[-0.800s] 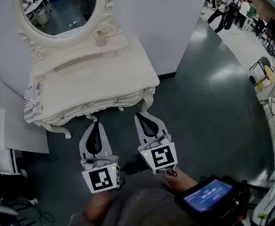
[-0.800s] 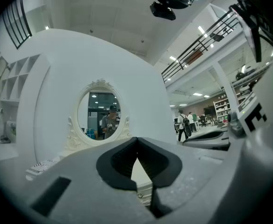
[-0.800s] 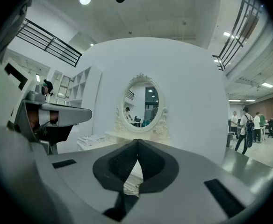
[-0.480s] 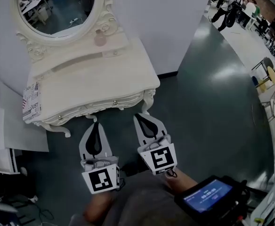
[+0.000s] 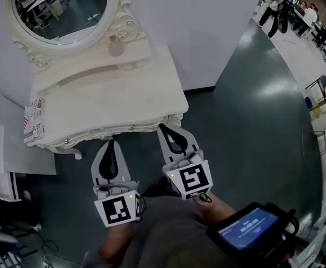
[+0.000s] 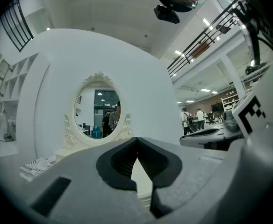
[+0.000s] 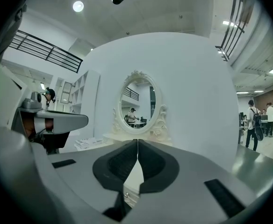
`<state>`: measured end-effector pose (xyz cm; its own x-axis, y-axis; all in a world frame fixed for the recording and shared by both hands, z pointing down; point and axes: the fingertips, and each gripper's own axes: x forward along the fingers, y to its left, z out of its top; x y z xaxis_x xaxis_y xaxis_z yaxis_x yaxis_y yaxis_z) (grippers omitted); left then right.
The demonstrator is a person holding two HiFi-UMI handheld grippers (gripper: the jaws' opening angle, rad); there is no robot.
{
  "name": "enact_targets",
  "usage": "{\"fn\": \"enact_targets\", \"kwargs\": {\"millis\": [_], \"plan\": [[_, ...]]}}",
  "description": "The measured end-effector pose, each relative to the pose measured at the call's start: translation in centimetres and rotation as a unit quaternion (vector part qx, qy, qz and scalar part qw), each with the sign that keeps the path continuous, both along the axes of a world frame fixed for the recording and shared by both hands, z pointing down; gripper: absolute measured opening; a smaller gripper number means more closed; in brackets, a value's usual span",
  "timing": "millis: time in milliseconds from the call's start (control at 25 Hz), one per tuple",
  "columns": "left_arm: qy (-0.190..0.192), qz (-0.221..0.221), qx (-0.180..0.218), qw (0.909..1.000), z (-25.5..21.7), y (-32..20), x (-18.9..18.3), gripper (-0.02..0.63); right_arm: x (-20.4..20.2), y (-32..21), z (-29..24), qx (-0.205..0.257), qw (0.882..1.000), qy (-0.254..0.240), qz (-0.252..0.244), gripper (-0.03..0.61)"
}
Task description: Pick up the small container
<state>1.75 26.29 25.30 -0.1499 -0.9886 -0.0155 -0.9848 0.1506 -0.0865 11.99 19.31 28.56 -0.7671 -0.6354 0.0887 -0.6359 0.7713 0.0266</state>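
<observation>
The small container (image 5: 115,45), a pinkish bottle, stands upright on the raised back shelf of the white dressing table (image 5: 101,102), just below the oval mirror (image 5: 60,7). Both grippers hang level in front of the table, far short of the bottle. My left gripper (image 5: 110,144) is shut with nothing in it, its tips just below the table's front edge. My right gripper (image 5: 163,128) is also shut and empty, its tips at the table's carved front right corner. In the left gripper view the left gripper (image 6: 137,139) has its jaws together; the right gripper view shows the right gripper (image 7: 137,142) the same.
A printed leaflet (image 5: 33,122) hangs over the table's left front corner. A white wall rises behind the mirror. Dark green floor spreads to the right, with people (image 5: 280,4) walking far off. A device with a lit screen (image 5: 248,228) sits at my lower right.
Both grippers have come a little closer to the table's front edge, and the right tips now overlap its corner. The jaws stay shut and empty.
</observation>
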Motion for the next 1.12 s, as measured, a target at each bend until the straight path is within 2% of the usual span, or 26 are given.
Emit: {"fn": "enact_targets", "kwargs": {"millis": [280, 480, 640, 800, 1120], "plan": [[-0.009, -0.015, -0.003, 0.9998, 0.0, -4.0, -1.4, 0.014, -1.3, -4.1, 0.2, 0.001, 1.0, -0.006, -0.011, 0.014], [-0.008, -0.022, 0.001, 0.9997, 0.7, -7.5, -3.1, 0.014, -1.7, -8.4, 0.7, 0.013, 1.0, 0.001, 0.007, 0.014], [-0.006, -0.034, -0.008, 0.9994, 1.7, -10.2, -6.1, 0.014, -2.3, -12.9, 1.0, 0.024, 0.999, 0.013, 0.044, 0.014], [-0.001, -0.042, -0.022, 0.9989, 2.9, -13.6, -10.1, 0.014, -4.1, -17.3, 1.8, 0.014, 0.998, 0.017, 0.067, 0.014], [0.014, -0.011, -0.05, 0.9986, 5.3, -21.3, -15.8, 0.014, -9.7, -24.2, 4.0, -0.004, 0.996, 0.024, 0.089, 0.014]]}}
